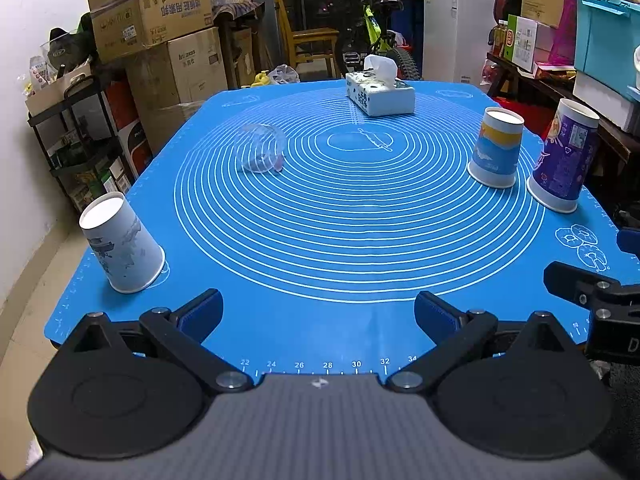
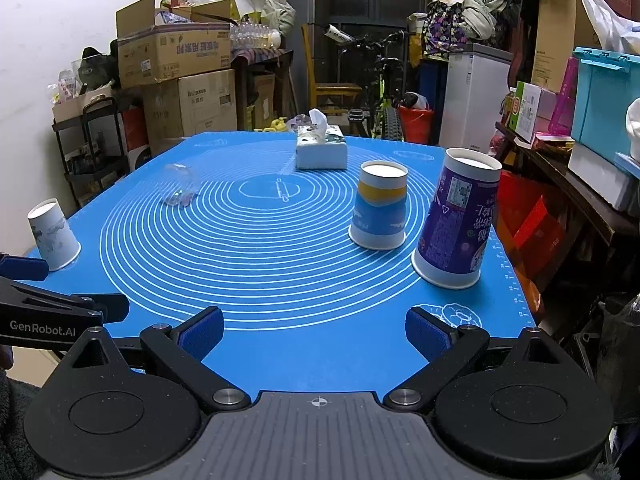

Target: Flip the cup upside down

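left gripper (image 1: 318, 314) and right gripper (image 2: 314, 330) both spread wide, holding nothing, at the mat's (image 1: 360, 240) near edge. clear plastic cup (image 1: 264, 153) lies on its side far left; three paper cups sit upside down.

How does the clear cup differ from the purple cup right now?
The clear cup lies on its side on the blue mat; the purple cup stands mouth down, base up. The clear cup is see-through plastic; the purple cup is opaque and printed. The clear cup sits left of the mat's centre, the purple cup by the right edge. The clear cup looks shorter, though lens distortion makes that uncertain. Neither is held: the jaws of both grippers are open.
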`<state>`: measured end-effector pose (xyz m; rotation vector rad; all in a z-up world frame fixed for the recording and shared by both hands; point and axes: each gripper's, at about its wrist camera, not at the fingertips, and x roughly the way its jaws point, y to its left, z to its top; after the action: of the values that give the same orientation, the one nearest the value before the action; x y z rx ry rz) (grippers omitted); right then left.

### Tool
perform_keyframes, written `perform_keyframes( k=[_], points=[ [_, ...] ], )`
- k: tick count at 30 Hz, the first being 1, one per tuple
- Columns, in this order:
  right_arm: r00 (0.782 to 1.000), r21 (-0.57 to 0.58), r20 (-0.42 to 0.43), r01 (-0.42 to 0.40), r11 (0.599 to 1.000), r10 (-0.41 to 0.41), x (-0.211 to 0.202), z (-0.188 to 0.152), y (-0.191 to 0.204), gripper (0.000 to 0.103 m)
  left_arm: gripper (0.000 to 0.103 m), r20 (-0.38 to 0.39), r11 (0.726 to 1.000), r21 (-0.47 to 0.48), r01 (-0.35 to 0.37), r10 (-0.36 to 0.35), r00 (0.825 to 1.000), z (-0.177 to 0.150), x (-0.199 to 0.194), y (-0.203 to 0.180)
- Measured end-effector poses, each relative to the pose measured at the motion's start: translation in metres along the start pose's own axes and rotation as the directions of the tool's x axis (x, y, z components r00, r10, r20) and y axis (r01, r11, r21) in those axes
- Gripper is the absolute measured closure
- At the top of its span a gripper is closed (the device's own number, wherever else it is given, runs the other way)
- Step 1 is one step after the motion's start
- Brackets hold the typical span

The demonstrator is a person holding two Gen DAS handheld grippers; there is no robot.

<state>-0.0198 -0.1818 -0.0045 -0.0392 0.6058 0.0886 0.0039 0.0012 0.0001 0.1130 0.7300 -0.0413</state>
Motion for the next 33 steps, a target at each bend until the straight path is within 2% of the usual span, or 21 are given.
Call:
perform_keyframes(
  k=[33],
  points=[
    [1.000,0.005,-0.011,0.003,1.000,-0.003,0.0041,-0.0023,-0.0016,0.006,0.002,0.000,1.000,0.005,-0.003,0.003,1.000,0.0006,0.0005,-0.0013]
  ],
)
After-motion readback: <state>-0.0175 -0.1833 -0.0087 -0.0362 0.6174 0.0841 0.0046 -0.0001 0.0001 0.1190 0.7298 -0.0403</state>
